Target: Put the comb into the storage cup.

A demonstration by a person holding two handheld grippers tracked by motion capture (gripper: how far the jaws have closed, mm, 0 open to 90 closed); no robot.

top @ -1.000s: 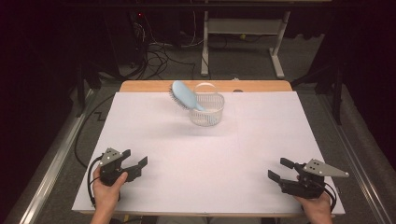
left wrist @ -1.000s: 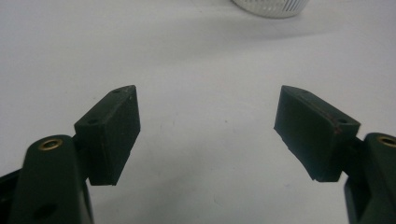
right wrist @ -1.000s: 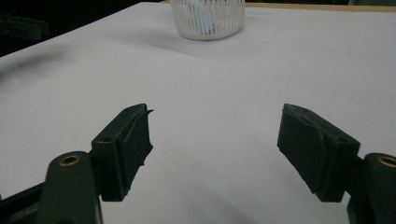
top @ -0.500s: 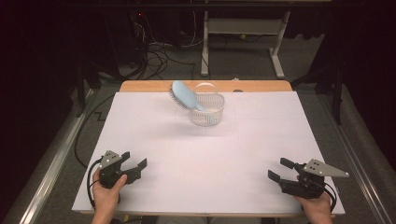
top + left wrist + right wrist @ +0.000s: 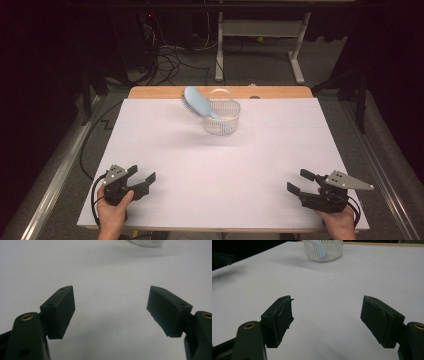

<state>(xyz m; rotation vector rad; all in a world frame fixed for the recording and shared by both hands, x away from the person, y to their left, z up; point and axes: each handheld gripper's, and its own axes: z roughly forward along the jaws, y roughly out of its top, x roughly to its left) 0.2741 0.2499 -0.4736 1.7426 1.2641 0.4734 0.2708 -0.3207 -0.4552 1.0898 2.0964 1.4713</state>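
Your table (image 5: 165, 150), covered in white, takes up most of the high view, with a strip of bare wood showing along its far edge at twelve o'clock. The white slatted basket (image 5: 222, 117) stands upright near that far edge, just left of the centre line, at roughly twelve o'clock from the table's middle; in the right gripper view it appears at the top, about eleven o'clock from the jaws. The light blue hairbrush (image 5: 196, 101) sits in the basket tilted, its head leaning out over the rim toward ten o'clock and its handle end down inside. Your left gripper (image 5: 145, 181) rests at the near left corner, about seven o'clock, jaws parted wide with nothing but white surface between them. Your right gripper (image 5: 298, 182) rests at the near right corner, about five o'clock, jaws likewise wide apart and empty. Both grippers lie well apart from the basket and from each other.
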